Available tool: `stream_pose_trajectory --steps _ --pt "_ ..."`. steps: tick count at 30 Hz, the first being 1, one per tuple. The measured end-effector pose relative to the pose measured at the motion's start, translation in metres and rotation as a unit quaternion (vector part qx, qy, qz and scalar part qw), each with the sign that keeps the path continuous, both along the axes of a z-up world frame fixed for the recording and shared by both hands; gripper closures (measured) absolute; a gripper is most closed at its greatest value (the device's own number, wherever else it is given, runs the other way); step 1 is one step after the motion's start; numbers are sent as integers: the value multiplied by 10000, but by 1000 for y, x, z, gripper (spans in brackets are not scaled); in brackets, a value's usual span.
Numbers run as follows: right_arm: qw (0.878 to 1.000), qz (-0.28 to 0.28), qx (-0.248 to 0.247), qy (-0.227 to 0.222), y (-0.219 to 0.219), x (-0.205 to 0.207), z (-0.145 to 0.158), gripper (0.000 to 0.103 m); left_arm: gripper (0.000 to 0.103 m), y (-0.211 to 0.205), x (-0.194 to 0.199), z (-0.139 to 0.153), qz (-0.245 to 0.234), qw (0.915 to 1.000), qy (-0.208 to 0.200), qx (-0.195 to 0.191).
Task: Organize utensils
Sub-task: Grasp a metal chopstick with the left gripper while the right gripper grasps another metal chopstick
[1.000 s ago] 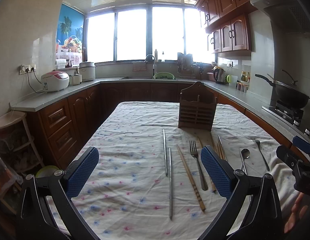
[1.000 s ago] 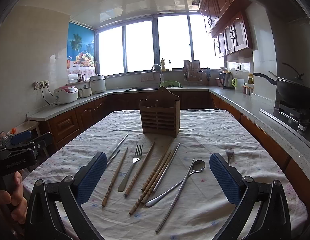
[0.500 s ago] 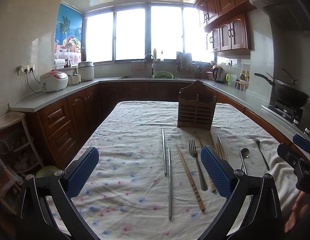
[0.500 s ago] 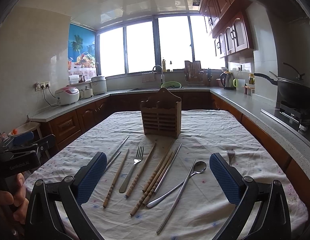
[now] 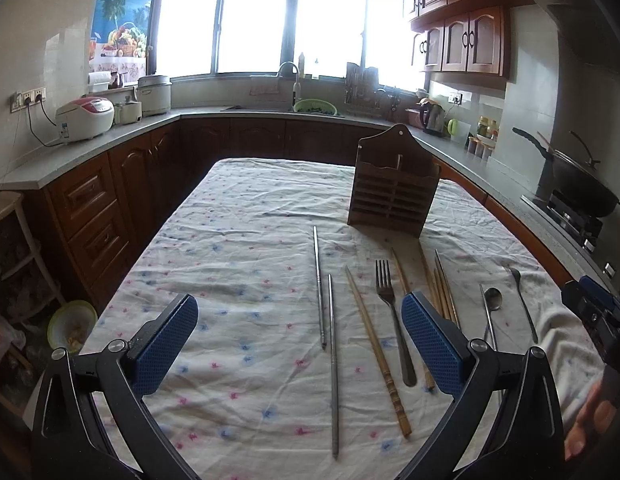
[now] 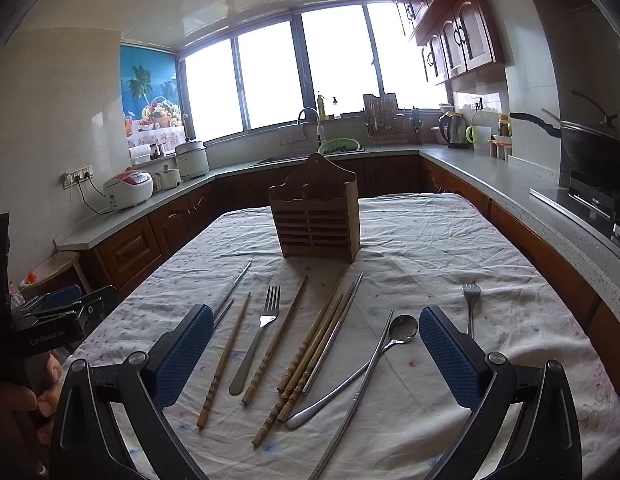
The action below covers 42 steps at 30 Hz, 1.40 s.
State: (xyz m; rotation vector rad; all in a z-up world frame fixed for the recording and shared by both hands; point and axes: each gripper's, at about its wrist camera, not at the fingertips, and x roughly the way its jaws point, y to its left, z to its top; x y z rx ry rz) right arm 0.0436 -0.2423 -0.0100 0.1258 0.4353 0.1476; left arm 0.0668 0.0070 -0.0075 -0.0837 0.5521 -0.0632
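Utensils lie in a loose row on the surface [image 5: 237, 248], which is covered with a white cloth with small flowers, and nothing is picked up yet. On the far left of the row, in the left wrist view, two metal chopsticks [image 5: 318, 286] lie almost parallel, the nearer one reaching further toward the camera. To their right lies a single bamboo chopstick [image 5: 376, 350], then a steel fork [image 5: 390, 312] with its tines pointing away, then another wooden chopstick that is partly hidden behind the right blue pad. In the right wrist view, a bundle of wooden chopsticks [image 6: 310, 350] lies together with one metal stick at its right edge. Next come a spoon [image 6: 374, 360] and a long thin metal utensil [image 6: 360, 388], which cross each other. Well apart on the right lies a small fork [image 6: 471, 304].

Behind the row, the wooden utensil holder [image 6: 316, 222] stands upright, with slats on its front and open compartments on top; nothing shows above their rims.

The left gripper [image 5: 299, 346] hovers above the near part of the cloth, fingers spread wide and grasping nothing. The right gripper [image 6: 316, 354] also hangs over the utensils, fingers released and apart. At the edge of each view one can see the other gripper, held by the person's hand [image 6: 17, 408].
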Motion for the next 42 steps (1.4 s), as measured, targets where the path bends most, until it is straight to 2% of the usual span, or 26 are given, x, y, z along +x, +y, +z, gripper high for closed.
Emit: stream_pose_trajectory --steps 3,6,12,14,18,23,25,30,32,36,38,40,42 --pt "9996 -29 163 228 -8 23 -3 1 0 2 25 -2 -27 9997 231 -67" --pt "9986 -61 281 435 -14 47 -5 7 1 1 50 -4 -23 9993 382 -23" --pt "9953 -138 434 858 -23 96 -12 27 10 -1 103 -10 -40 9975 711 37" --pt "9935 -171 496 1007 -26 112 -15 37 14 -2 124 -14 -73 9961 881 55" --pt "9897 -261 547 1299 -28 140 -23 48 19 -7 157 -23 -191 9928 1182 33" --pt "9833 -355 563 1694 -34 177 -40 66 33 -16 197 -37 -356 9877 1515 133" --pt "9806 -369 569 1841 -35 194 -47 68 39 -20 212 -43 -426 9853 1645 161" --pt "9719 -400 594 2244 -36 228 -67 73 43 -28 240 -59 -550 9803 1881 241" --pt "9688 -402 586 2372 -36 238 -74 80 43 -30 251 -64 -604 9781 1977 234" --pt "9639 -438 539 2570 -35 255 -86 81 47 -35 273 -74 -671 9741 2140 288" --pt "9612 -462 501 2673 -35 261 -92 83 52 -39 283 -80 -749 9708 2257 329" --pt "9601 -469 425 2726 -34 265 -96 88 65 -44 290 -89 -811 9664 2405 402" --pt "9614 -474 212 2703 -30 267 -96 90 69 -50 291 -93 -836 9668 2336 609"
